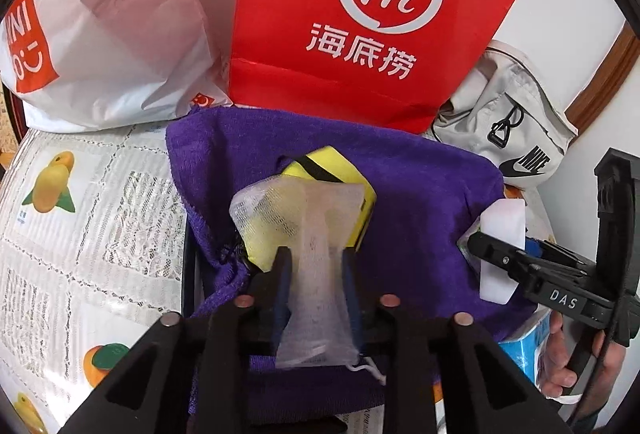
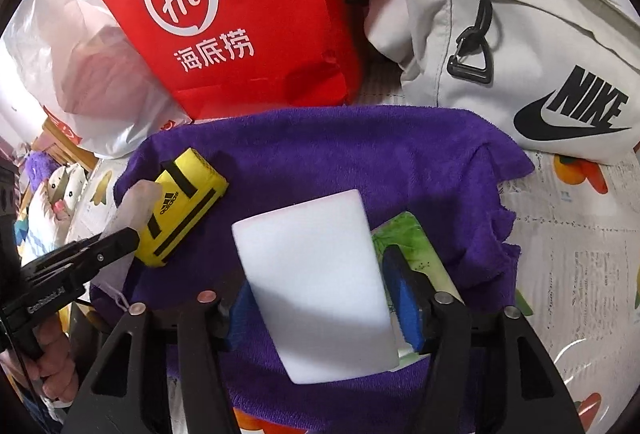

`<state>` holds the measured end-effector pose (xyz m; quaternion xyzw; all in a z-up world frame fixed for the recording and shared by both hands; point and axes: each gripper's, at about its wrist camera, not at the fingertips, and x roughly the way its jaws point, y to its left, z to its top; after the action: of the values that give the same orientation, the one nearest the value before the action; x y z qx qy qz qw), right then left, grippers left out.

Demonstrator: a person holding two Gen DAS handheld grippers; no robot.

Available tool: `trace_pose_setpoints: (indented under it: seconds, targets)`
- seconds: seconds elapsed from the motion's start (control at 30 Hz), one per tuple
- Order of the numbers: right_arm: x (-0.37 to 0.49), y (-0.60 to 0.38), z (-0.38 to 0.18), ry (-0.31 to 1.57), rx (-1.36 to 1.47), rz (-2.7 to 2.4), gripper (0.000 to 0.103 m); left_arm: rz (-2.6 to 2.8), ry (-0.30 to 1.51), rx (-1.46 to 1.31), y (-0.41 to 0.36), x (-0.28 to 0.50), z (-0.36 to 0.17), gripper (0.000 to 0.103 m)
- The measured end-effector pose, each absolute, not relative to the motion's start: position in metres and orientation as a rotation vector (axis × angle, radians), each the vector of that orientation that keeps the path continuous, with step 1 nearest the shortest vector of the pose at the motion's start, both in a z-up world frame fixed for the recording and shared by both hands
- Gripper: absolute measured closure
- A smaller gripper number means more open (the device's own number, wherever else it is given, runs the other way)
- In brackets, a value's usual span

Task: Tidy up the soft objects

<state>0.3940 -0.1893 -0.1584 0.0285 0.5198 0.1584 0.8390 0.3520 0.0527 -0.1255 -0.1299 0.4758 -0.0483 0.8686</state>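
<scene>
Left tool (image 1: 316, 270) holds mesh pouch (image 1: 308, 234) — right tool (image 2: 320, 298) wide around white sponge (image 2: 312, 274).

- The table (image 1: 80, 234) has a lace cloth (with fruit pictures).
- On it: a purple towel (image 1: 420, 186), red bag (image 1: 360, 14), white bag (image 1: 120, 54), grey pouch (image 2: 520, 54).

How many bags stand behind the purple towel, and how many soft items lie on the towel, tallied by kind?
Bags behind the purple towel: 3 (white plastic bag, red paper bag, grey Nike bag)
Yellow Adidas pouch: 1
White mesh pouch: 1
White sponge block: 1
Green packet: 1
Total: 7
</scene>
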Motion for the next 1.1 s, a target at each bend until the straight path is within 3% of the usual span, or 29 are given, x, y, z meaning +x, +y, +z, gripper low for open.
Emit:
trace_pose_setpoints:
  seconds: [0.07,0.17,0.3,0.37,0.8,0.87,0.97,1.1]
  targets:
    - [0.392,-0.188,-0.156,1.082,0.026,0.316,0.033,-0.113,0.997,-0.278,0.053,0.353,-0.126,0.061]
    - [0.39,-0.188,-0.15,1.042,0.006,0.315,0.024,-0.134,0.996,-0.246,0.047,0.351,-0.123,0.051]
    - [0.386,-0.193,-0.141,1.009,0.012,0.322,0.023,-0.145,1.003,-0.21,0.037,0.35,-0.121,0.036]
    - [0.383,-0.196,-0.136,0.987,0.012,0.321,0.019,-0.153,1.011,-0.21,0.034,0.349,-0.119,0.034]
    - [0.307,-0.227,-0.095,0.835,0.069,0.313,0.019,-0.1,0.936,-0.207,0.047,0.301,-0.086,0.034]
    - [0.284,-0.228,-0.09,0.815,0.066,0.313,0.024,-0.098,0.927,-0.2,0.048,0.286,-0.081,0.034]
    - [0.253,-0.23,-0.087,0.814,0.063,0.34,0.042,-0.115,0.912,-0.216,0.048,0.266,-0.077,0.034]
    - [0.199,-0.232,-0.088,0.816,0.047,0.382,0.054,-0.128,0.914,-0.231,0.046,0.236,-0.076,0.034]
